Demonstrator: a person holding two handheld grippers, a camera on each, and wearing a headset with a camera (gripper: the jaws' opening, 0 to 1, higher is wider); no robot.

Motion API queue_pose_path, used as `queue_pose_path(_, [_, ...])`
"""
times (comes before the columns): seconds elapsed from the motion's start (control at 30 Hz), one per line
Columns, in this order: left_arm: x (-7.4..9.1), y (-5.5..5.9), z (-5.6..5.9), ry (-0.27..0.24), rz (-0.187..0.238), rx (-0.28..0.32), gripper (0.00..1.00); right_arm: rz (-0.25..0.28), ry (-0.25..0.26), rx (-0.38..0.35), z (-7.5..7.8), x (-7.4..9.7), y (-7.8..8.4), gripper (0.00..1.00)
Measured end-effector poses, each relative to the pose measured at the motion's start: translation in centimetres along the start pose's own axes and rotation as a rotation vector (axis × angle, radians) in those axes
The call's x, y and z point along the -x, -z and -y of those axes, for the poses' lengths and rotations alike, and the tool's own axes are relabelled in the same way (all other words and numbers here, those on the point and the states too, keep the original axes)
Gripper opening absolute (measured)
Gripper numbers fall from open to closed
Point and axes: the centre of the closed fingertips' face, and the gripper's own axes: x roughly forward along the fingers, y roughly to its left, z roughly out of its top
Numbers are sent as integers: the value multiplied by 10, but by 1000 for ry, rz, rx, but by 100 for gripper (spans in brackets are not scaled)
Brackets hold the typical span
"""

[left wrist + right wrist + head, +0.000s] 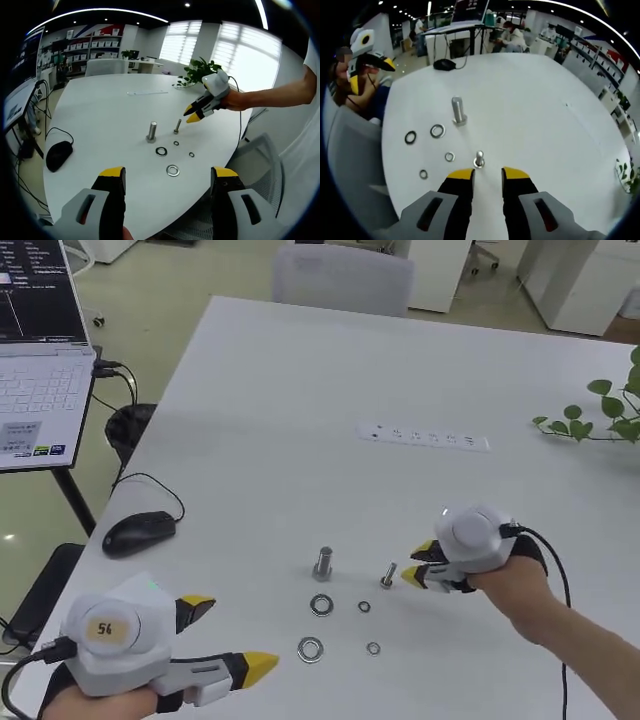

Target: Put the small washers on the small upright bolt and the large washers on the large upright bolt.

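Observation:
On the white table (280, 430) the large upright bolt (323, 563) stands left of the small upright bolt (388, 576). Two large washers (321, 604) (310, 648) and two small washers (364, 607) (373, 648) lie flat in front of them. My right gripper (417, 563) hovers just right of the small bolt (479, 159), its jaws a narrow gap apart and empty (488, 174). Near the table's front edge, my left gripper (228, 635) is wide open and empty (168, 175), pointing towards the washers (173, 170).
A black mouse (138, 533) with its cable lies at the table's left edge. A white power strip (425, 437) lies farther back. A plant (605, 410) reaches in at the right. A laptop (40, 360) stands off the table's left, a grey chair (343, 280) behind it.

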Motion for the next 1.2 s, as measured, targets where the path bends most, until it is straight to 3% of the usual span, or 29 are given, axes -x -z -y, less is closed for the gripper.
queue_pose_path(0.2, [-1, -2, 2, 4, 1, -7, 69, -41, -16, -25, -16, 1, 28, 23])
queue_pose_path(0.43, [-2, -3, 3, 8, 4, -10, 68, -74, -69, -13, -45, -7, 45, 22])
queue_pose_path(0.77, [-1, -1, 5, 9, -1, -10, 68, -80, -157, 48, -79, -18, 44, 21])
queue_pose_path(0.9, [-2, -1, 5, 12, -2, -11, 68, -85, -229, 136, -100, -22, 40, 21])
queue_pose_path(1.03, [-3, -2, 7, 16, -2, -13, 68, -118, -262, 226, -114, -27, 41, 21])
queue_pose_path(1.2, [-2, -3, 6, 17, -1, -15, 68, -130, -281, 276, -119, -33, 39, 20])
